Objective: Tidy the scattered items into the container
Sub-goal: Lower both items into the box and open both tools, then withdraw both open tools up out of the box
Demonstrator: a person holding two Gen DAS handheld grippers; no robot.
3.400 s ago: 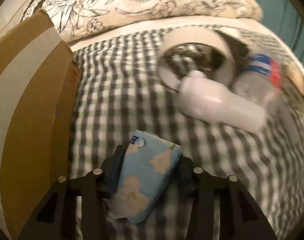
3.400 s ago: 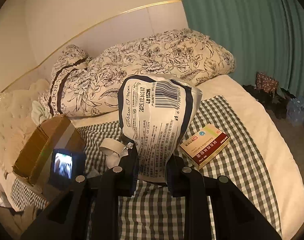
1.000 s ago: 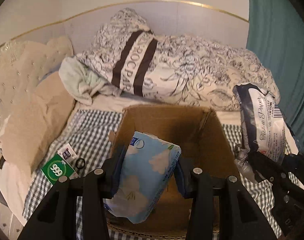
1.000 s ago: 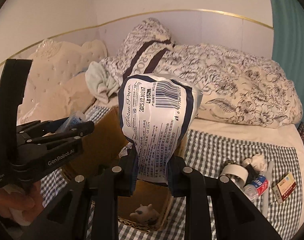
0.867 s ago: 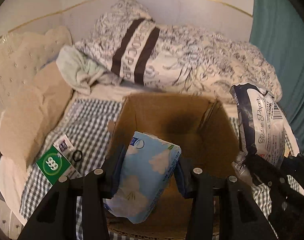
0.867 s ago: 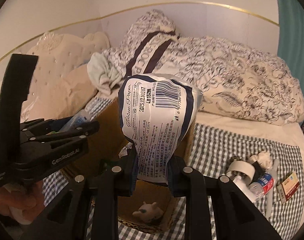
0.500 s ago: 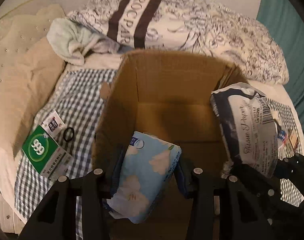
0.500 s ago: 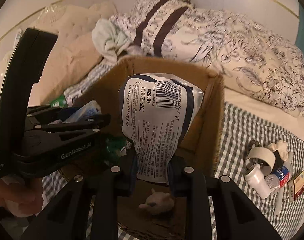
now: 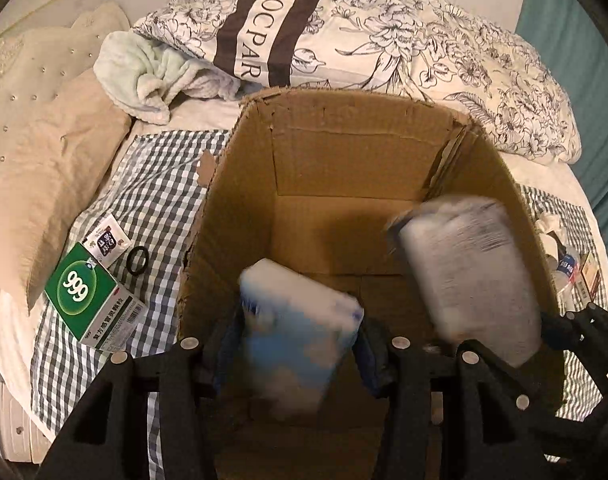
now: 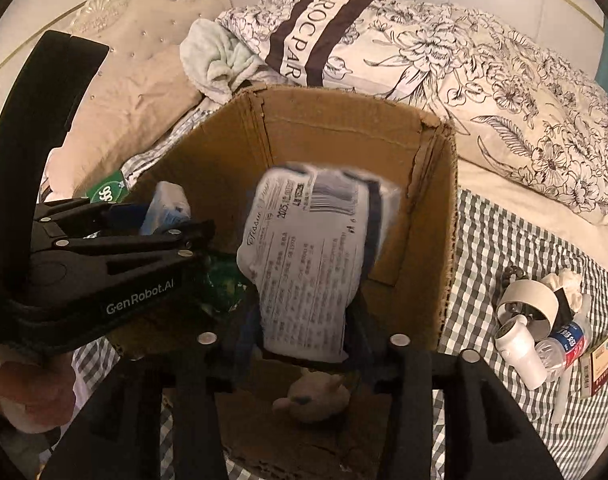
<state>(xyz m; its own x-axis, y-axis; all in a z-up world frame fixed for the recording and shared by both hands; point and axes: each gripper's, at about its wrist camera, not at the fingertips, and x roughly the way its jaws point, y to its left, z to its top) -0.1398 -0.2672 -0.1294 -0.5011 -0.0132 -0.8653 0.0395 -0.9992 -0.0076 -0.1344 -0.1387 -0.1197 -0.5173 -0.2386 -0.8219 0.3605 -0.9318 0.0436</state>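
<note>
An open cardboard box point(image 9: 344, 148) stands on the checked bed cover; it also shows in the right wrist view point(image 10: 336, 120). My left gripper point(image 9: 291, 344) is over the box with its jaws spread, and the light blue tissue pack point(image 9: 295, 320) is blurred between them, slipping down. My right gripper point(image 10: 304, 344) is over the box too, jaws spread, with the white tissue paper pack point(image 10: 312, 256) blurred and dropping; this pack also shows in the left wrist view point(image 9: 464, 272). A small plush toy point(image 10: 312, 396) and a green wrapper point(image 10: 223, 284) lie in the box.
Left of the box lie a green 999 medicine box point(image 9: 87, 296), a sachet point(image 9: 103, 240) and a black ring point(image 9: 137, 260). Right of it lie a tape roll point(image 10: 528, 304), white bottle point(image 10: 520, 352), water bottle point(image 10: 564, 344) and red box point(image 10: 598, 364). Pillows and a duvet point(image 9: 384, 40) lie behind.
Both grippers moved over the box and lower. Both have opened, and the two tissue packs are now blurred and falling from the jaws into the box.
</note>
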